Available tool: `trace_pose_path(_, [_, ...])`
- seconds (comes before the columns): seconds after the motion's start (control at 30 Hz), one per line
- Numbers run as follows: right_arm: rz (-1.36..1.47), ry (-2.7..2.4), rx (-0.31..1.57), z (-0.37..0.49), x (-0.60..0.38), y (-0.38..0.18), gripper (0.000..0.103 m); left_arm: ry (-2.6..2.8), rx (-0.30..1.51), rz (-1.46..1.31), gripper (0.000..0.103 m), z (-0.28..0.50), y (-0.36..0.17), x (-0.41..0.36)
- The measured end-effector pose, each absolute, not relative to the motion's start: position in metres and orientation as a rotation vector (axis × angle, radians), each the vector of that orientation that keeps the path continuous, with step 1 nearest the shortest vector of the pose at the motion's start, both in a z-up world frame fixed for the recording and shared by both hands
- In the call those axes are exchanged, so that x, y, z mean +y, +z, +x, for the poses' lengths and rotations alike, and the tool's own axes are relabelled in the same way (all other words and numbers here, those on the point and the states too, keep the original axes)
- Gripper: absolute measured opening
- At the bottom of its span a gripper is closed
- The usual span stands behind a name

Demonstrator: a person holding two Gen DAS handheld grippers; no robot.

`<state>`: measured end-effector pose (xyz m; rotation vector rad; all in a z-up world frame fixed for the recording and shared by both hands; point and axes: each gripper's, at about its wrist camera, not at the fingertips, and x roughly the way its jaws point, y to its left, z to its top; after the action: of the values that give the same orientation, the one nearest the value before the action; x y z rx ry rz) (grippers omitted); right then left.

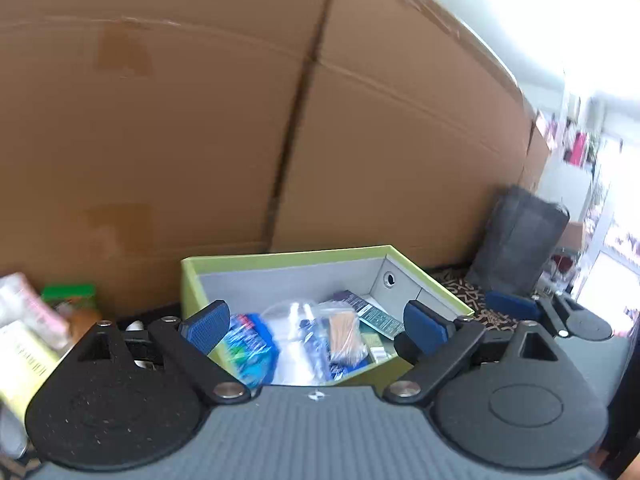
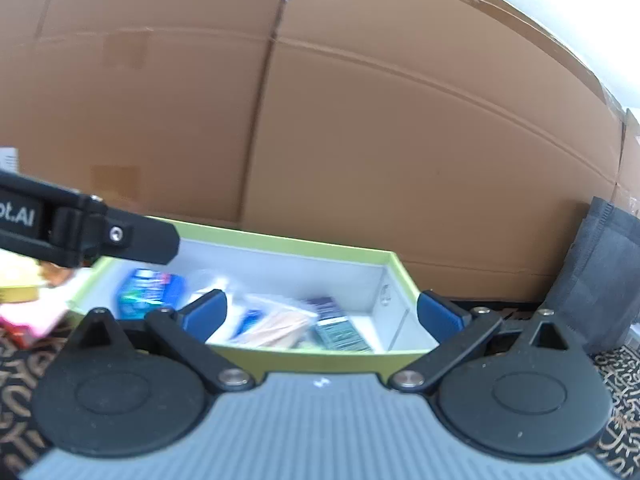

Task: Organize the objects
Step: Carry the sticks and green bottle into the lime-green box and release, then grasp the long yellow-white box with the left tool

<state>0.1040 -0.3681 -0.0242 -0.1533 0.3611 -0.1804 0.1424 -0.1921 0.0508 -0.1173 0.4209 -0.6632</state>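
A green box (image 1: 280, 258) with a grey inside stands against a big cardboard carton. It holds a blue packet (image 1: 250, 346), a clear bag with wooden sticks (image 1: 344, 334) and a dark printed card (image 1: 370, 310). My left gripper (image 1: 316, 330) is open and empty above the box's near edge. In the right wrist view the same box (image 2: 280, 242) shows with the blue packet (image 2: 150, 292), sticks (image 2: 276, 326) and card (image 2: 340, 330). My right gripper (image 2: 322, 316) is open and empty just in front of the box. The left gripper's black body (image 2: 80, 228) enters from the left.
The cardboard carton (image 1: 240, 120) fills the background. A dark grey bag (image 1: 520, 236) leans at the right. Loose packets and a green-lidded jar (image 1: 68, 296) lie left of the box. The other gripper (image 1: 560, 312) shows at the right. A patterned cloth (image 2: 616, 368) covers the surface.
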Motion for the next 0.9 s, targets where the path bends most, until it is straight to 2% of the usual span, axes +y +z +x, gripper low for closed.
trace_pose_path(0.5, [-0.179, -0.020, 0.442, 0.061, -0.247, -0.012, 0.103, -0.380, 0.496, -0.278, 0.097, 0.086, 0.021, -0.048])
trace_pose_path(0.9, [-0.124, 0.192, 0.559, 0.046, -0.182, -0.060, 0.103, -0.264, 0.590, -0.364, 0.097, 0.107, -0.016, 0.002])
